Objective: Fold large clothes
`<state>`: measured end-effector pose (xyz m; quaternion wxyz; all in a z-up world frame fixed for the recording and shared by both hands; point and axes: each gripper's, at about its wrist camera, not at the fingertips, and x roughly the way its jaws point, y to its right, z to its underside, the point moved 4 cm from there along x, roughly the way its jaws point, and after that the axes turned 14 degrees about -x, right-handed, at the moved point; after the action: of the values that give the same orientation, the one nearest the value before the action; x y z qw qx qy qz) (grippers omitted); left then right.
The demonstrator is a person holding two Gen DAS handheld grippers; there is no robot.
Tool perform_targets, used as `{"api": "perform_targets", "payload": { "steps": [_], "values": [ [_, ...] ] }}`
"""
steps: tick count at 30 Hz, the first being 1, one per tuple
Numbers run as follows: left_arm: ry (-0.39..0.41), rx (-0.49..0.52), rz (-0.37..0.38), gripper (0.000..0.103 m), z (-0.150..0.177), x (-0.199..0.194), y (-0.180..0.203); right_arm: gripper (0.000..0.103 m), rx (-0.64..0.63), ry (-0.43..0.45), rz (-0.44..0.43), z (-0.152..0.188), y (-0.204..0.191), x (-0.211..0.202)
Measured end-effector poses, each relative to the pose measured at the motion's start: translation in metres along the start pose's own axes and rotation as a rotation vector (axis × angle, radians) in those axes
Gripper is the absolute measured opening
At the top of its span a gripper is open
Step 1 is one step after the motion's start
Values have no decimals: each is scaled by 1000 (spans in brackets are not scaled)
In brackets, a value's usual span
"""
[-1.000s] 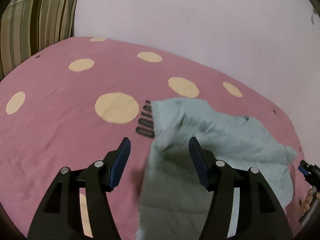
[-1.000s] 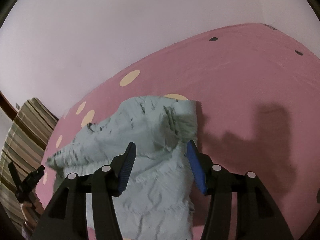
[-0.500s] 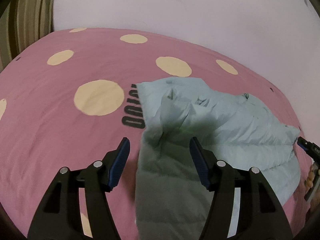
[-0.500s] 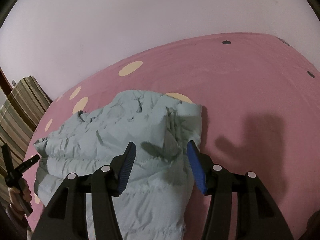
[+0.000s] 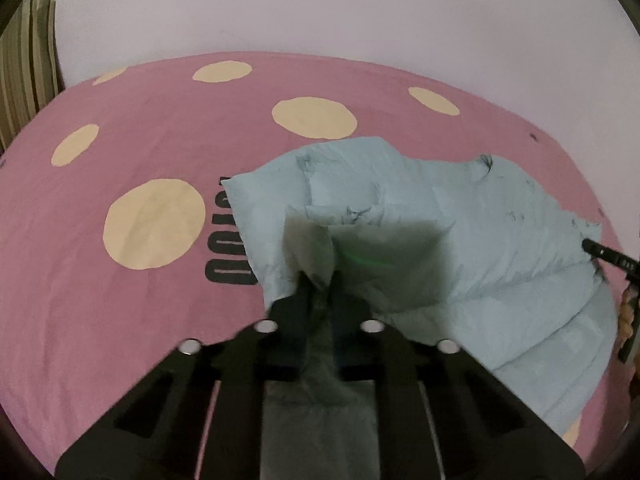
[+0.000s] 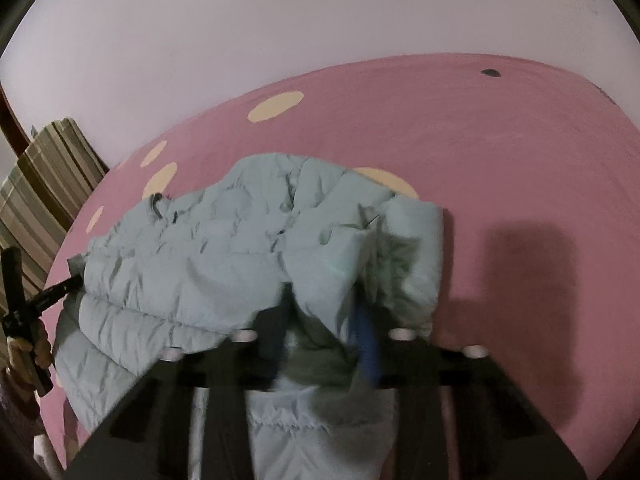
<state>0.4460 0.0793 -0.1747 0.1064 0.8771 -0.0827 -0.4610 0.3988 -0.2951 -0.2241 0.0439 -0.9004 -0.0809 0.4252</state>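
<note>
Left wrist view showed my left gripper [image 5: 320,292] closed tightly on a pinch of the pale blue padded jacket [image 5: 460,232] — the fingers were almost together, with a ridge of cloth squeezed between them. The jacket lay on the pink bed cover [image 5: 120,300] with cream dots, partly over some black printed letters [image 5: 228,268] on that cover.

In the right wrist view my right gripper [image 6: 324,340] also had the jacket [image 6: 180,260] between its fingers. They were narrowed around a thick bunch of fabric at the puffy edge, though the picture was blurred there, so I could not judge how firm the hold was.

As I judged it, the fold was only in the early or middle part. The jacket was already doubled in some way, because a layer lay on top of another along the near side, but it was wrinkled and uneven and the far edge was loose. A clean fold with both held points carried over, and then smoothing, was left to do.

Compared with half a second before, both grippers were wide open then and hovering over the cloth — by this moment they had come down and closed on it.
</note>
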Motion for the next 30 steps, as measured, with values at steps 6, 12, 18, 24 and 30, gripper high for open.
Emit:
{"api": "perform_targets", "payload": {
  "steps": [6,12,18,24,30],
  "values": [
    [64,-18,-31,1,0,-17,0,9,-20,44,23,3,-8,-14],
    [140,-4,-59,1,-1,-42,9,8,-25,109,49,4,-15,-43],
    [202,15,-72,1,-6,-65,20,8,-51,151,88,-1,-21,-65],
    [237,8,-79,1,-18,-79,20,8,-56,190,109,-12,-24,-78],
    [265,21,-93,1,-34,-81,27,8,-75,220,137,-31,-26,-80]
  ]
}}
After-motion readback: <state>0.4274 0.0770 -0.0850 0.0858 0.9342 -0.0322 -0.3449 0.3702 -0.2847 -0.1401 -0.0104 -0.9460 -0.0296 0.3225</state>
